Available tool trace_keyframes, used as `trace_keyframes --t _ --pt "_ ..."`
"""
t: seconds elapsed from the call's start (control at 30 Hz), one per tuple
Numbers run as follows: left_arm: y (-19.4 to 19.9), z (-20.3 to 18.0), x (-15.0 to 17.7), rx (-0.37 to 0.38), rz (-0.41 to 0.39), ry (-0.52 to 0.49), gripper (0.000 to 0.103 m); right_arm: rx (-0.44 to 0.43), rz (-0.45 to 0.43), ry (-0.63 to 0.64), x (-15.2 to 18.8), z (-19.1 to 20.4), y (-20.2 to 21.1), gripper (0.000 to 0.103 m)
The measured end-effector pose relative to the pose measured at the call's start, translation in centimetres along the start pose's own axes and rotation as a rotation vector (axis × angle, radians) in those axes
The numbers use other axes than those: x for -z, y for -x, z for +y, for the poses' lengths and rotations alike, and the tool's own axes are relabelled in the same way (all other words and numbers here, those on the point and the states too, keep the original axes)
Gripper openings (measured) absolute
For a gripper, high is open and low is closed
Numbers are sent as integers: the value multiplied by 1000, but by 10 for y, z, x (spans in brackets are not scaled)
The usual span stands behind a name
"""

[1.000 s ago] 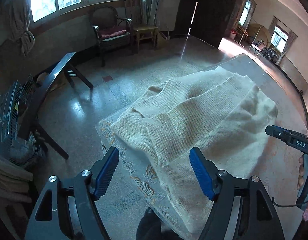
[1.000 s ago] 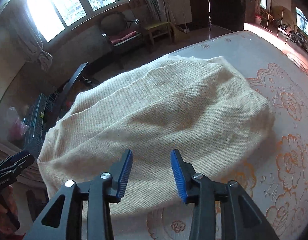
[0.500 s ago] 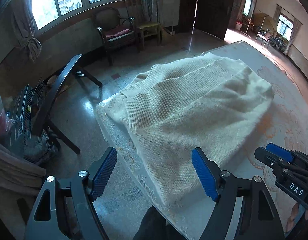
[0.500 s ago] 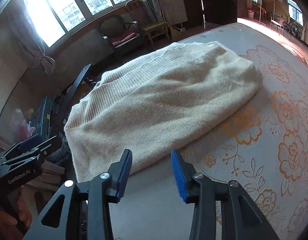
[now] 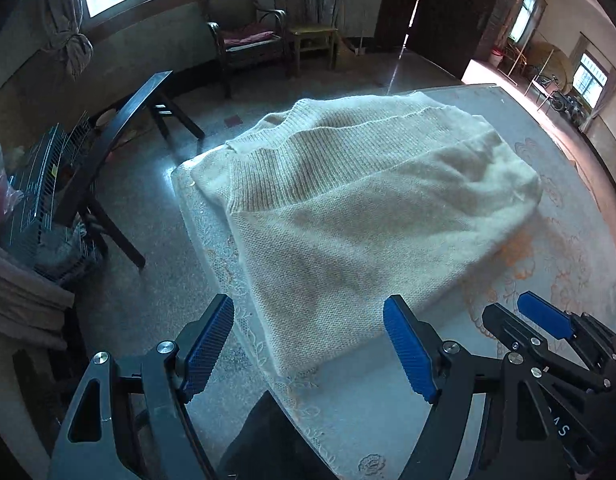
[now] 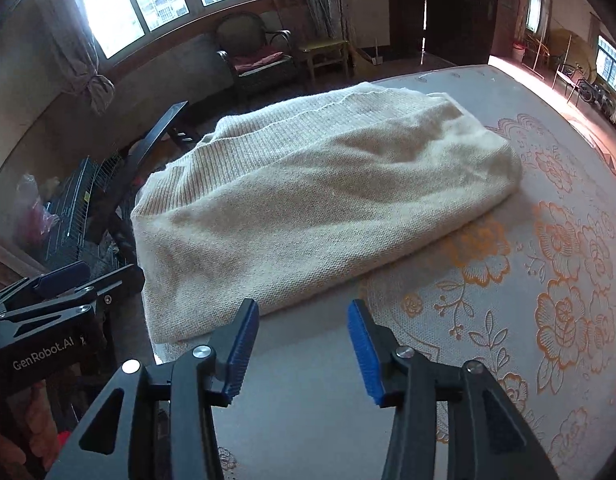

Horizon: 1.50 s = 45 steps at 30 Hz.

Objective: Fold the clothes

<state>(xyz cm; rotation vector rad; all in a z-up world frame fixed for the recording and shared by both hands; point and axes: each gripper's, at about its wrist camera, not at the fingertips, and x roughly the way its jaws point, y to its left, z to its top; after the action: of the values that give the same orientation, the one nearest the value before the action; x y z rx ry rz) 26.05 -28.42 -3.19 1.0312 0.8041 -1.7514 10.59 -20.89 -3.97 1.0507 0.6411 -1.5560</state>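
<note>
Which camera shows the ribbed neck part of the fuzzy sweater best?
The left wrist view. There the sweater shows its ribbed collar facing the camera at the table's corner. In the right wrist view the collar sits at the sweater's far left edge, seen from the side.

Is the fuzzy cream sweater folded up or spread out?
Folded: the cream knitted sweater lies doubled in layers on the flowered tablecloth.

Left tool point(image 5: 308, 350): black frame, ridged blue pads point(image 5: 205, 348), silver screws. Right tool point(image 6: 303, 348): same build. "GenRobot.AI" printed white on left tool body.
</note>
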Motion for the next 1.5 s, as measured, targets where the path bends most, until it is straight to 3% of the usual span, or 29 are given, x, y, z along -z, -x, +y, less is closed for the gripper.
trace_keyframes --t 0.57,1.5 --pt "-10 -25 0 -61 10 61 79 -5 -14 106 -32 -33 -2 47" --pt "-14 -42 -7 -68 5 -1 79 -41 -9 82 -32 -35 -7 47"
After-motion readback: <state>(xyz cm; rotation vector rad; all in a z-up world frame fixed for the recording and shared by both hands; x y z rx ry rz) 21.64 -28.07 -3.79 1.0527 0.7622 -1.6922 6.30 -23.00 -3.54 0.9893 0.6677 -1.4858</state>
